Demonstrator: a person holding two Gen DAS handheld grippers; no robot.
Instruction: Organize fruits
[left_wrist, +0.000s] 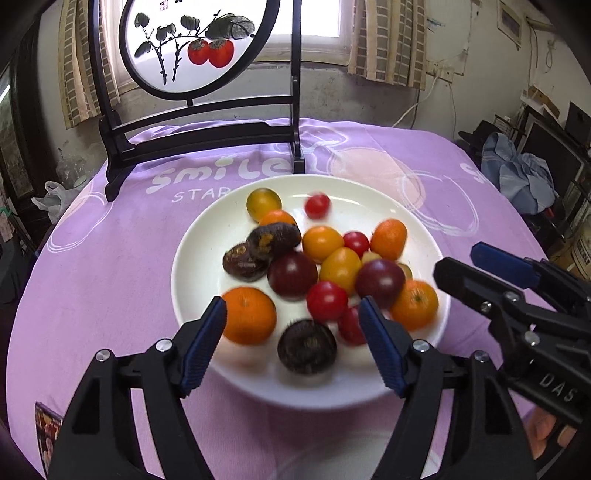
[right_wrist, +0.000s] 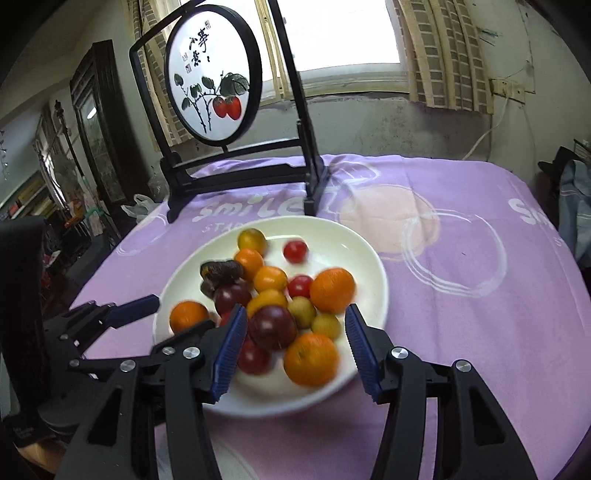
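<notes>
A white plate (left_wrist: 207, 236) sits on the purple tablecloth and holds several fruits: oranges (left_wrist: 249, 320), red cherry tomatoes (left_wrist: 327, 300), yellow tomatoes (left_wrist: 340, 268), dark purple fruits (left_wrist: 292, 274) and dark fuzzy ones (left_wrist: 306, 346). My left gripper (left_wrist: 293, 343) is open and empty, its jaws over the plate's near rim. My right gripper (right_wrist: 295, 354) is open and empty above the plate's (right_wrist: 369, 258) near side, around an orange (right_wrist: 311, 358) and a purple fruit (right_wrist: 272, 326). The right gripper also shows in the left wrist view (left_wrist: 487, 269). The left one shows in the right wrist view (right_wrist: 129, 312).
A black wooden stand with a round persimmon painting (left_wrist: 192, 40) stands on the table behind the plate, also in the right wrist view (right_wrist: 212, 77). A clear container rim (left_wrist: 332, 465) lies under the left gripper. Table edges drop off left and right.
</notes>
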